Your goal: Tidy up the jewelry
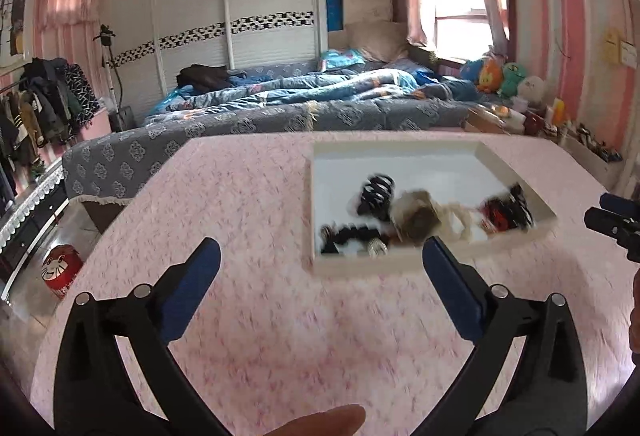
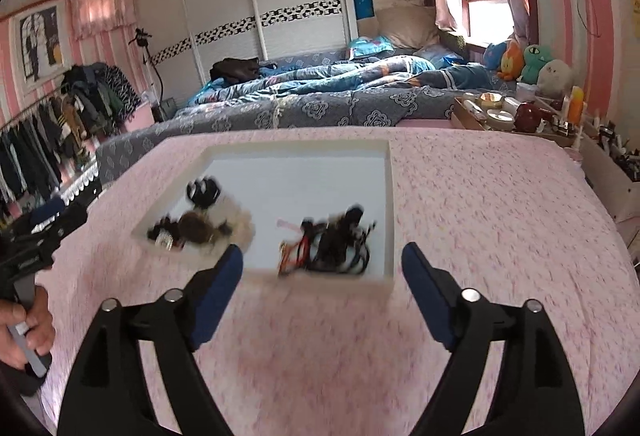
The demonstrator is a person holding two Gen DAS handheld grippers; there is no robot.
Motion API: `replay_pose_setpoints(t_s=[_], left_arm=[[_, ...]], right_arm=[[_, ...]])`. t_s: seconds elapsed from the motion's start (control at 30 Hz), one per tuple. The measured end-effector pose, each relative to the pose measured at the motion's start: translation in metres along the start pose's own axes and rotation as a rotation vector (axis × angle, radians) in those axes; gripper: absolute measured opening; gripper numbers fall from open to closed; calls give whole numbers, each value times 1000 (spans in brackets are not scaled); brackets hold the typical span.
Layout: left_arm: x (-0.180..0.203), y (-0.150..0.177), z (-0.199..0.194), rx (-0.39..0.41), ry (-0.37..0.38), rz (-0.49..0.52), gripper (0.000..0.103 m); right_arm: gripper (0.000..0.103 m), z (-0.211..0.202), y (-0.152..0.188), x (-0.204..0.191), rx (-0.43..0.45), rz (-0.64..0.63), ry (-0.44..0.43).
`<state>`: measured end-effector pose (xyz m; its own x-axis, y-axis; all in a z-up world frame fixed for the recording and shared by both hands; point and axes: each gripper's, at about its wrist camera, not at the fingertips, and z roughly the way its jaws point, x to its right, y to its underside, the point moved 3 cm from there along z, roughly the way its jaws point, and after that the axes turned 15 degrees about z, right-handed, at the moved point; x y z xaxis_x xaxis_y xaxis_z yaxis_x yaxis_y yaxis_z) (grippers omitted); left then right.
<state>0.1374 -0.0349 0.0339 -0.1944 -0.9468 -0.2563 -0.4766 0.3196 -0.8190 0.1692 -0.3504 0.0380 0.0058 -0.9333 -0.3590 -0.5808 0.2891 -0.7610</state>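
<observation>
The jewelry and hair accessories are lying in 2 blurred heaps inside the white tray (image 2: 390,203), which is sitting on the pink tablecloth (image 2: 480,220): a dark and beige heap (image 2: 200,224) crowding the tray's near-left corner, and a black and red tangle (image 2: 332,248) pressing against its near wall. Both views are smearing, so individual pieces are not telling apart. In my judgement the tangle is posing the main risk: cords and bands are looking interlocked, so pinching 1 strand may be dragging several out together or tipping pieces over the low near wall onto the cloth. The shallow tray may also be sliding on the soft cloth if a finger is catching its rim. The right gripper (image 2: 322,260) is hovering just short of the tray's near wall, angling downward, its blue fingers spread wide with nothing between them. The left gripper (image 1: 320,256) is hanging at the tray's near-left corner, likewise tilting down, gaping and empty, with a fingertip (image 1: 320,420) of the person showing beneath it.
</observation>
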Motion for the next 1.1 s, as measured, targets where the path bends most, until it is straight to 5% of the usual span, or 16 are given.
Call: replay_pose_setpoints(t_s=[0.13,0.47,0.9,1.1], left_arm=[[6,17,-20,32,31,-8,100],[15,41,-35,87,-37,-20,100],[31,40,-30,78,-72,30,100],[39,39,-30,90,-10,35,100]], right_arm=[[84,-22,27,-4,26,-24,14],[84,-42,59,-10,123,-80,99],[84,-44,68,-3,140,-50,113],[84,-47,66,5,153,6,112]])
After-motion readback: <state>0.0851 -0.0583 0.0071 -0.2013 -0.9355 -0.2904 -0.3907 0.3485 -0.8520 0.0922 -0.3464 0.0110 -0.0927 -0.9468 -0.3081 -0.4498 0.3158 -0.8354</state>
